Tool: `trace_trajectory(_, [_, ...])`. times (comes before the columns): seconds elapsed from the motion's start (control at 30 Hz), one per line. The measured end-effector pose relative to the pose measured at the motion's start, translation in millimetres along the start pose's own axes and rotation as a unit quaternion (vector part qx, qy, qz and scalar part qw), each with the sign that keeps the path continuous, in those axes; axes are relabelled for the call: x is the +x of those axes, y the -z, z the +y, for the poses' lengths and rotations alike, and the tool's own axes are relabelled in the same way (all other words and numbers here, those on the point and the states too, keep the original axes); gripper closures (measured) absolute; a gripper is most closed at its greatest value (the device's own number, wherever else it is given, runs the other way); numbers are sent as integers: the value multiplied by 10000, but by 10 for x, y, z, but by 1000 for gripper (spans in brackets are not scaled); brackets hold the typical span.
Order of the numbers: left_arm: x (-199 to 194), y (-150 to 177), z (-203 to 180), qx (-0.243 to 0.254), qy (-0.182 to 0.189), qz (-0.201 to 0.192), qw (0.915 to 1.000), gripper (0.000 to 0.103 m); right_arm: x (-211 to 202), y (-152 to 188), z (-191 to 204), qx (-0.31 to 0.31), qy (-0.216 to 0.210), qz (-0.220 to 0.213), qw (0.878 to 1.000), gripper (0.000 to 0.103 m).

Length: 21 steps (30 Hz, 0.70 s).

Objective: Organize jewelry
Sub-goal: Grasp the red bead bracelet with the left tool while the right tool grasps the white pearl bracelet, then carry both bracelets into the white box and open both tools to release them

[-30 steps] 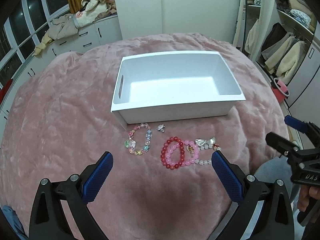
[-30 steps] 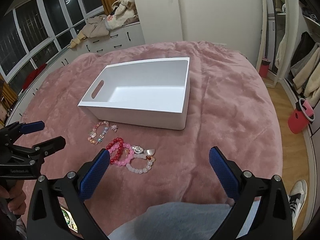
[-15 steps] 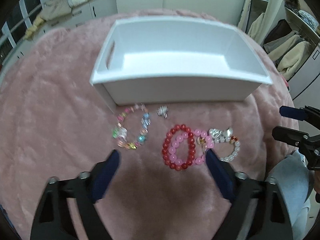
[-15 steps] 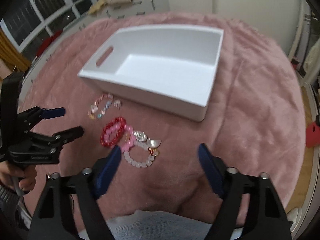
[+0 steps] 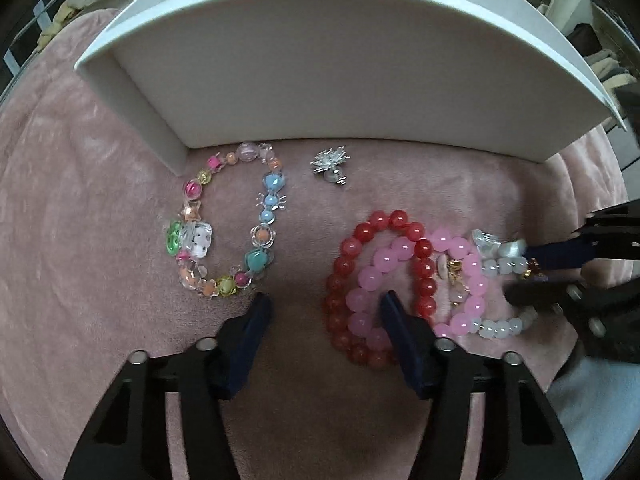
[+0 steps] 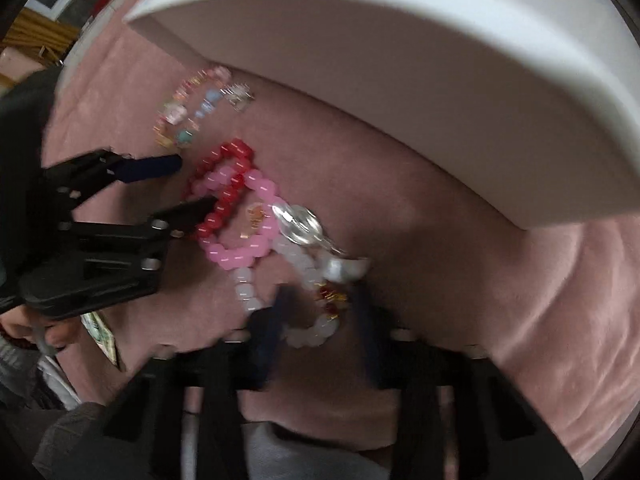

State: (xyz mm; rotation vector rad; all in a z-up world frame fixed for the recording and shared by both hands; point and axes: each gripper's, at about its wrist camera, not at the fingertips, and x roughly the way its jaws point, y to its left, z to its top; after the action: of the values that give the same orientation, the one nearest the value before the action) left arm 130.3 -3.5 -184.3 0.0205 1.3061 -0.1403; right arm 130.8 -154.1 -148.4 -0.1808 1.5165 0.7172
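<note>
Pink fleece blanket under everything, white bin at the far side. My left gripper has just been closing, jaws about half spread, right pad planted inside the red bead bracelet and pink bead bracelet, the red beads' near-left arc between the pads, not squeezed yet. My right gripper has been closing too, nearly together around the white bead bracelet by its red-gold charm; too blurry to tell whether it's pinching. Multicolour bracelet and silver charm lie near the bin wall, untouched. Bin's inside is hidden.
</note>
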Motion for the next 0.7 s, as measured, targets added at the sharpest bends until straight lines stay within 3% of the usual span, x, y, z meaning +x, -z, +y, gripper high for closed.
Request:
trace_trajectory(0.13, [-71, -48, -12, 24, 99, -15, 9999, 73, -112, 100, -38, 165, -283, -426, 9986, 84])
trace_trajectory(0.23, [-130, -60, 1, -95, 181, -62, 9998, 77, -249, 226, -85, 401, -388, -765, 9955, 85])
trace_trajectory(0.3, [-191, -60, -18, -138, 163, -147, 9997, 88, -388, 323, -123, 534, -426, -938, 9932, 85])
trace_trajectory(0.7, [-875, -13, -213, -240, 295, -726, 9966, 88, -1142, 634, -1, 620, -450, -1908, 9786, 84])
